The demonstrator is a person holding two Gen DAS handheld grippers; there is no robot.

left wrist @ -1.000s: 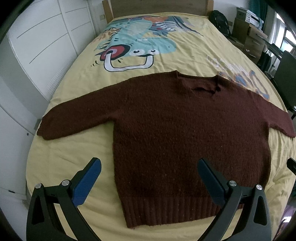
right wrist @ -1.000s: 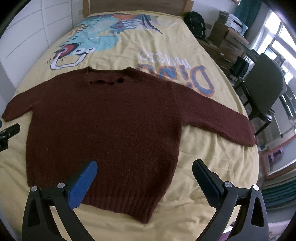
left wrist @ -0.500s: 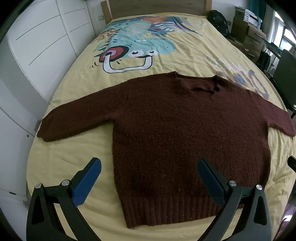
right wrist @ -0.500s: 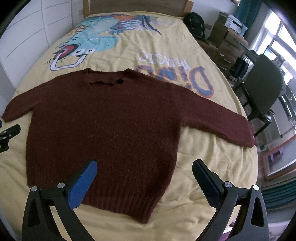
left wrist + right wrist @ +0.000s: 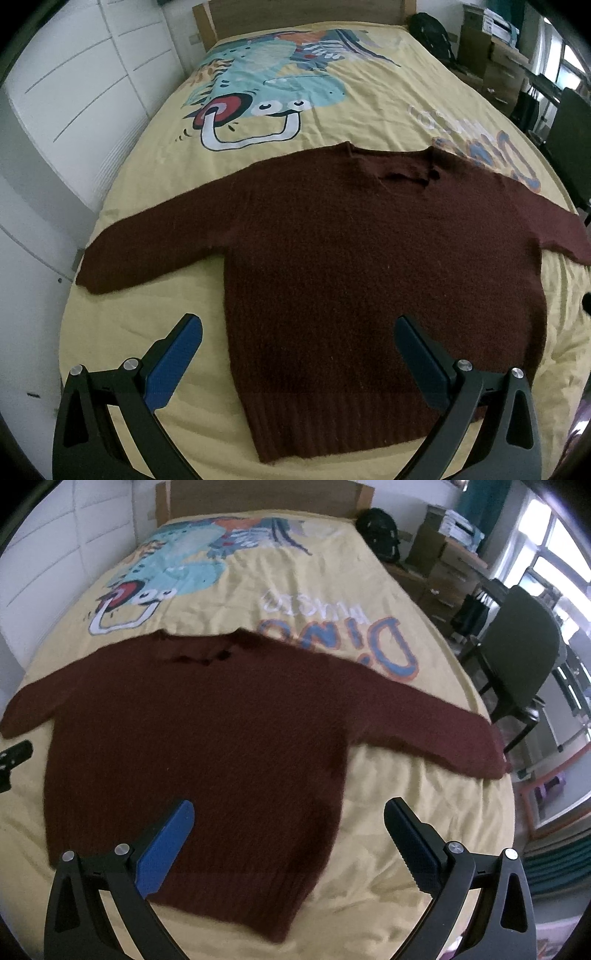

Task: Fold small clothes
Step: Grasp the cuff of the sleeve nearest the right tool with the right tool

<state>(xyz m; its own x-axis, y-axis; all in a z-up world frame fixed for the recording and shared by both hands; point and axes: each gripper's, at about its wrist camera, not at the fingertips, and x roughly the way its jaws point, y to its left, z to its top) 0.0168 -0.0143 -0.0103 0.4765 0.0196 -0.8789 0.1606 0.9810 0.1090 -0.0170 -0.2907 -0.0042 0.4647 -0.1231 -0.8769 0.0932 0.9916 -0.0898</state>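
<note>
1. One garment is lying in the work area: a dark maroon knitted sweater (image 5: 369, 266), spread flat and face up on a bed with a yellow printed cover (image 5: 369, 118). Its neckline is pointing toward 12 o'clock and its ribbed hem (image 5: 343, 424) toward 6 o'clock.
2. Both sleeves are extending outward. In the left wrist view the left sleeve (image 5: 147, 251) is reaching toward 9 o'clock; in the right wrist view the right sleeve (image 5: 436, 731) is reaching toward 3 o'clock, its cuff lying close to the bed edge, near a dark chair (image 5: 524, 664).
3. The left gripper (image 5: 295, 328) is hovering above the hem area with its jaws standing wide apart and nothing between them. Its fingers are straddling the lower left corner of the body panel.
4. The right gripper (image 5: 288, 808) is likewise hovering wide and unloaded, straddling the lower right side seam. Neither gripper is touching the fabric.
5. Handling judgement: the knit is appearing thick, soft and limp, moderately light, with a fuzzy, non-slippery surface. It is likely stretching and sagging when lifted, and draping rather than holding a crease.
6. Recommended hold points: the cuff ends or shoulder seams for sleeve folds, and the ribbed hem corners for the body fold, since the ribbing is looking denser.
7. Caution: a pinch is possibly gathering the bed cover together with the knit.
</note>
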